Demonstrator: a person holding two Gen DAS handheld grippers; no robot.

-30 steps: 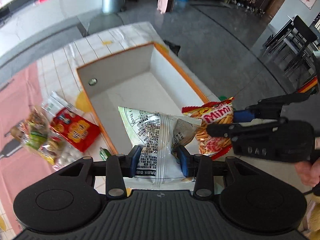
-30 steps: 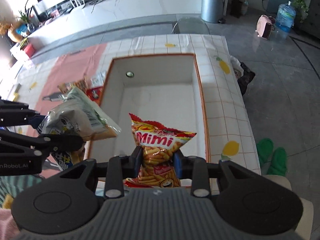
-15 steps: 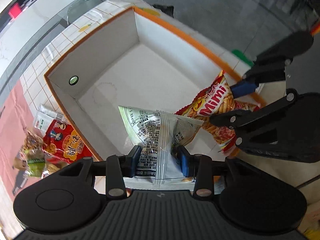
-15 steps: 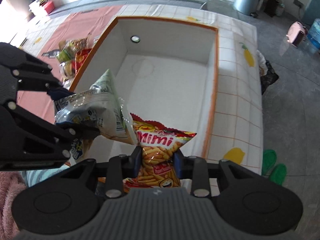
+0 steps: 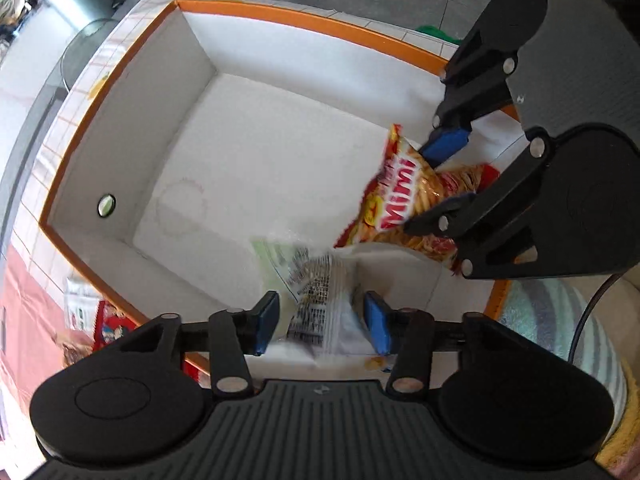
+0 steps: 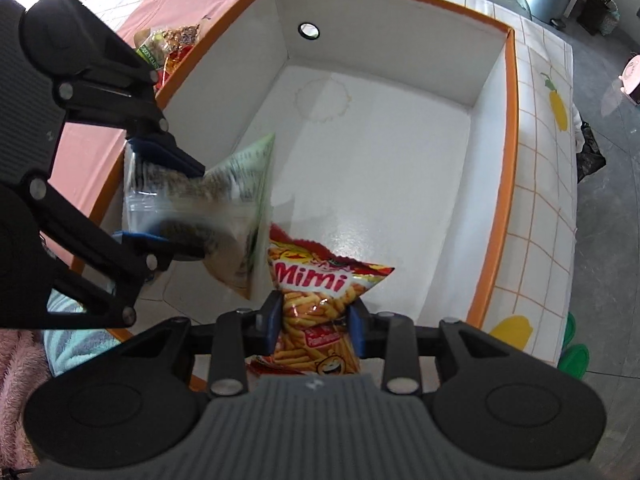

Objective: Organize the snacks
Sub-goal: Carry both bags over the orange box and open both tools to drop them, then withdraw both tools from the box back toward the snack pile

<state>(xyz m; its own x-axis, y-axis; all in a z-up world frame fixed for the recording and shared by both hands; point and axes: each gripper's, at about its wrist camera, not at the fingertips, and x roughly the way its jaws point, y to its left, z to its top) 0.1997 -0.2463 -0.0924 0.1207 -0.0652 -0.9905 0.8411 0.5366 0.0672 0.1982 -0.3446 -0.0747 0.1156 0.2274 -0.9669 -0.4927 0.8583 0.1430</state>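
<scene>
Here both grippers hang over the near end of the orange-rimmed box [image 6: 511,128], each with a snack between its blue pads. The left gripper [image 5: 322,322] has spread its fingers wide: in its own view there is a gap between each pad and the pale green-and-white packet [image 5: 316,292], which is motion-blurred and looks to be slipping free toward the white box floor. From the right wrist view the same packet [image 6: 224,208] sits tilted, its pointed corner aimed up the box, just beside and to the left of the red Mimi bag [image 6: 320,300]. The right gripper [image 6: 316,326] is closed firmly on that bag's lower half, the bag upright with its long axis running away from the fingers and straight over the box floor. So the release needs only an opening of the fingers; the 2 packs would likely land overlapping. More snacks [image 6: 168,46] lie on the bench outside the left wall.
</scene>
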